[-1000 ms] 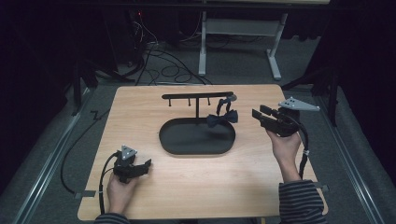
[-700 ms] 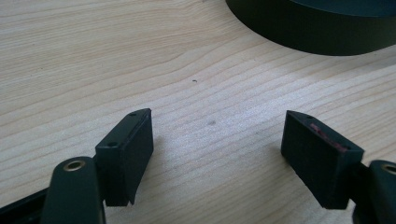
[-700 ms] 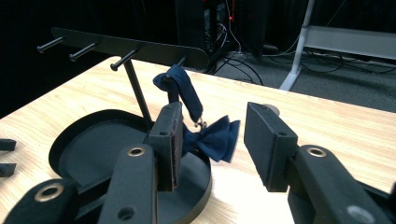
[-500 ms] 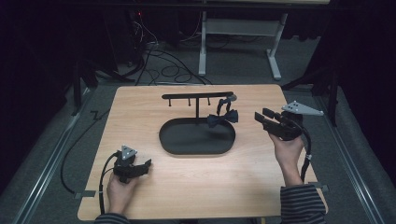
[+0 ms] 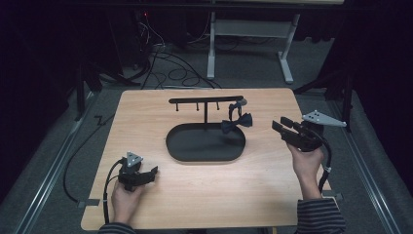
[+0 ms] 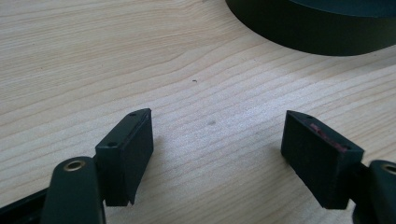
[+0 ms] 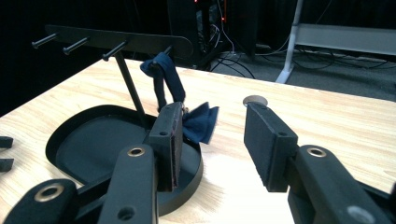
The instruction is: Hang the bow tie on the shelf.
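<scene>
I see a light wooden table (image 5: 204, 195) with a black oval tray base (image 5: 205, 144) at its middle; from the tray rises a black T-shaped peg rack (image 5: 205, 100). A dark navy bow tie (image 5: 236, 121) hangs by its strap from the rack's right end peg, dangling over the tray's right rim. My right gripper (image 5: 284, 128) sits lifted near the table's right edge, jaws wide, holding nothing, aimed toward the bow tie (image 7: 198, 122) and apart from it. My left gripper (image 5: 150, 172) is low over bare wood, front-left, jaws wide and empty, tray wall (image 6: 317, 28) ahead.
</scene>
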The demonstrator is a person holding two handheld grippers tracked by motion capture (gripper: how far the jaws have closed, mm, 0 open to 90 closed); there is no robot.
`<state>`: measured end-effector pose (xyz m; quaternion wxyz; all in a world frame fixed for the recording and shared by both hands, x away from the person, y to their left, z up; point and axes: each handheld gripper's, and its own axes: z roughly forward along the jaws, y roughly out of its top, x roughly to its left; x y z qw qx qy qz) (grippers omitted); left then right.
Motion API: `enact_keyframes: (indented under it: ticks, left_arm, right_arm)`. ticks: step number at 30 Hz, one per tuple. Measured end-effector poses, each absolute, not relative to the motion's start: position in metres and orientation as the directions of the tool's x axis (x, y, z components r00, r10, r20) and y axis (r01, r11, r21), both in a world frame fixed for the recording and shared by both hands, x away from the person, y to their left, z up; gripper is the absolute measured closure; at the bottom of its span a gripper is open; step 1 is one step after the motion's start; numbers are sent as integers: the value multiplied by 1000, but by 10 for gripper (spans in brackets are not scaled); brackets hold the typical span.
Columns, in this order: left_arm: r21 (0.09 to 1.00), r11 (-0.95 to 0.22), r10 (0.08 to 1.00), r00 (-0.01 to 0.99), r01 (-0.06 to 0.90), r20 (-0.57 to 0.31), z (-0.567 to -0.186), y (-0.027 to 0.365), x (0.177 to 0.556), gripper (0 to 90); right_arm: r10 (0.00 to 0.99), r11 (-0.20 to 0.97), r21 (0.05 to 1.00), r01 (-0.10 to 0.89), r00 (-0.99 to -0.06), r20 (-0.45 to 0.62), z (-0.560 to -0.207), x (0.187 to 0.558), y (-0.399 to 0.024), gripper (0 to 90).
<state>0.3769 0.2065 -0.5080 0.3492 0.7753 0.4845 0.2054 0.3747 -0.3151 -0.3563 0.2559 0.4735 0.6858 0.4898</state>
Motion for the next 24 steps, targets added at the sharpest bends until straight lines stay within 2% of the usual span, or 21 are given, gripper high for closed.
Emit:
enact_keyframes:
  ticks: [24]
  left_arm:
    - [740,-289,894,448,607,-18,-508,206,377,257]
  right_arm:
    - [903,23,909,417,-399,160,-373,356,-329,585]
